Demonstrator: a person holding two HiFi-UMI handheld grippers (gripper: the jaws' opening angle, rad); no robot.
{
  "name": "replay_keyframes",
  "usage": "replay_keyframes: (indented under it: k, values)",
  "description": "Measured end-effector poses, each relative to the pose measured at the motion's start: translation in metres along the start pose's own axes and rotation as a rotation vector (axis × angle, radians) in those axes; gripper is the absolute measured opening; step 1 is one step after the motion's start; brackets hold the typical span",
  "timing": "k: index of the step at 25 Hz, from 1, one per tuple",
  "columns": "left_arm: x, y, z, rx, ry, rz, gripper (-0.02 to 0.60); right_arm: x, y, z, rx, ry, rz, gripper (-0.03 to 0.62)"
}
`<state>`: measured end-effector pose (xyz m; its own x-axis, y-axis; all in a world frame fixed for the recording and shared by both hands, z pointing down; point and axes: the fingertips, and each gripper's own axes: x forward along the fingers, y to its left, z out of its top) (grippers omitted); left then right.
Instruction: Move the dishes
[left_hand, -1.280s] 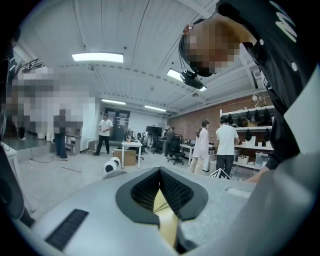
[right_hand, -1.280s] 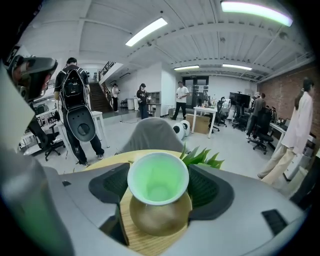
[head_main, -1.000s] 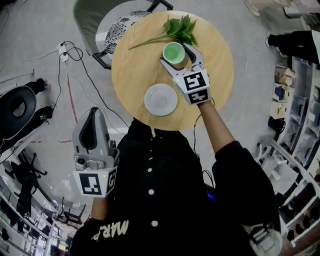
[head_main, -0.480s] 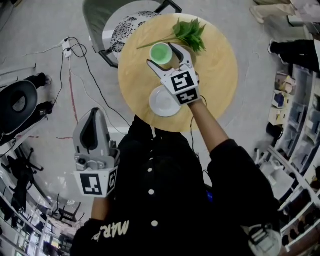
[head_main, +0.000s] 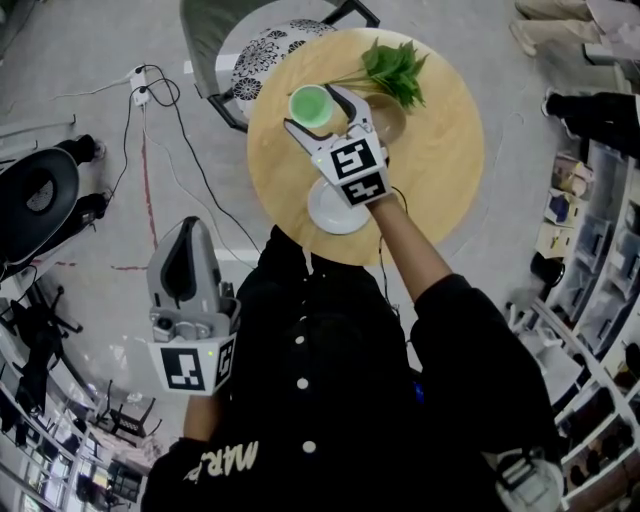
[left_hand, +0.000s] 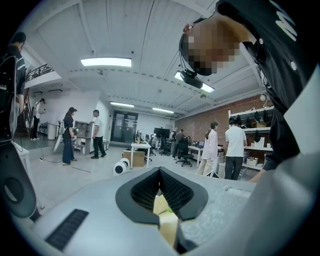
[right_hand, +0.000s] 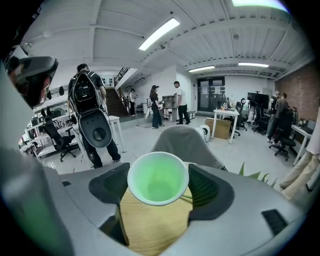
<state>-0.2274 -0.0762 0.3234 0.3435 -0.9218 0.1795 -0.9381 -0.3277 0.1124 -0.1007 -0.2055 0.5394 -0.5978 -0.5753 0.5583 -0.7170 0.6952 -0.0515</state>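
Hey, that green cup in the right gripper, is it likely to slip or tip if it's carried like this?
Probably rigid and light: the green cup shows a truly round rim though clamped in the right gripper. Its glossy wall might slide between the pads. It looks empty, so a tilt should spill nothing.

Bright, even indoor light from ceiling strip lights (left_hand: 106, 62) blown out white, soft faint shadows on the desk (head_main: 440, 160), heavy fisheye bending and dark vignetted corners in both gripper views, nearest foreground slightly soft, head view crisp
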Motion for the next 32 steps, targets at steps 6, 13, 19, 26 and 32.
replay_keyframes:
  k: [6, 13, 19, 26, 32]
  values:
    - [-0.002, 0.007, -0.005, -0.004, 0.013, 0.008, 0.003, 0.011, 0.008, -0.007, 0.001, 0.015, 0.013, 0.368]
    - [-0.001, 0.01, -0.013, -0.01, 0.033, 0.006, 0.003, 0.021, 0.021, -0.023, -0.009, 0.041, 0.031, 0.37]
    - [0.001, 0.012, -0.02, -0.015, 0.045, 0.0, 0.003, 0.024, 0.036, -0.042, -0.022, 0.064, 0.051, 0.37]
    - [0.002, 0.013, -0.03, -0.023, 0.064, -0.006, 0.003, 0.027, 0.05, -0.062, -0.046, 0.089, 0.076, 0.37]
    - [0.003, 0.013, -0.034, -0.027, 0.072, -0.01, 0.003, 0.029, 0.057, -0.073, -0.058, 0.093, 0.085, 0.368]
